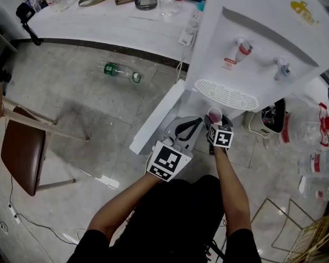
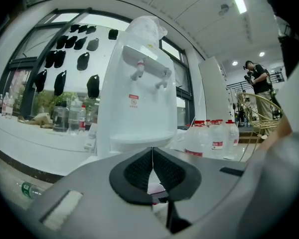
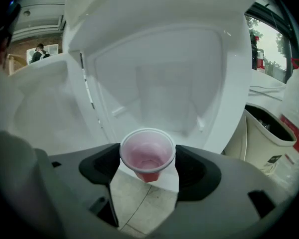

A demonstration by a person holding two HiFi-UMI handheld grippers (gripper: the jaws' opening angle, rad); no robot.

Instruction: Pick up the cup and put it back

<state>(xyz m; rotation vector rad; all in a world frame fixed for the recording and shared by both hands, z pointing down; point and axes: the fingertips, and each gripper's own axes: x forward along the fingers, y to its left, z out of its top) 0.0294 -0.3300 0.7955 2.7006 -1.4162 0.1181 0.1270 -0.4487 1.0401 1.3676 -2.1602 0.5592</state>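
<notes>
A small red plastic cup (image 3: pixel 147 153) with a white rim sits upright between the pads of my right gripper (image 3: pixel 147 167), which is shut on its sides. The cup is empty. It hangs just in front of the open lower cabinet (image 3: pixel 159 83) of a white water dispenser (image 1: pixel 252 53). In the head view the cup (image 1: pixel 214 115) is under the dispenser's drip tray, above my right gripper (image 1: pixel 214 126). My left gripper (image 1: pixel 189 127) is beside it to the left. Its jaws meet with nothing between them, as the left gripper (image 2: pixel 152 171) view shows.
The cabinet door (image 1: pixel 156 116) stands open to the left. A green bottle (image 1: pixel 120 71) lies on the floor, a chair (image 1: pixel 22 147) stands at the left, a white table (image 1: pixel 109 21) at the back. Water bottles (image 1: pixel 318 147), a bin (image 1: pixel 266 119) and a wire rack (image 1: pixel 285 229) crowd the right.
</notes>
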